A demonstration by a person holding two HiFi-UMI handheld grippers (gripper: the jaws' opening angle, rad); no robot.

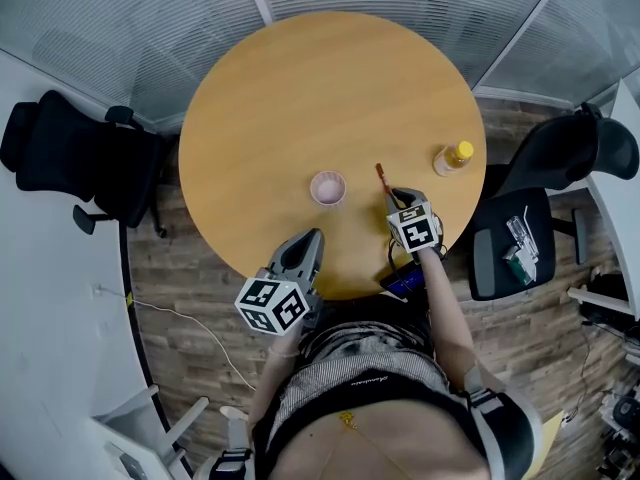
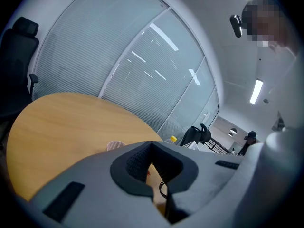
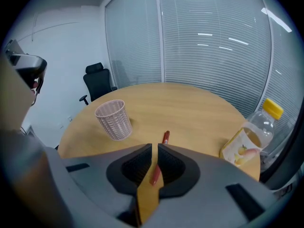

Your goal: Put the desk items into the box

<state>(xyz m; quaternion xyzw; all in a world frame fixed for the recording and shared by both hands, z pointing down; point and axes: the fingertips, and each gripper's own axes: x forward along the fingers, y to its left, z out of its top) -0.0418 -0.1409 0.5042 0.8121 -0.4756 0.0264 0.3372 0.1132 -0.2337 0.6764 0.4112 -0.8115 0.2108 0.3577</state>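
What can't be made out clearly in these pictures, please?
Pen: right gripper view, near end hidden by the right gripper's fingers; grip unclear.
Cup: left gripper view, mostly hidden behind the left gripper.
Bottle: right gripper view, label print too small.
Blue thing: head view, partly under the right arm.

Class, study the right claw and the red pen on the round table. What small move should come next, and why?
Probably open the right claw a little. Its jaws stand almost together, and the red pen lies on the table with its near end showing in the narrow slit between them, apparently not gripped. Wider jaws could straddle the pen before closing.
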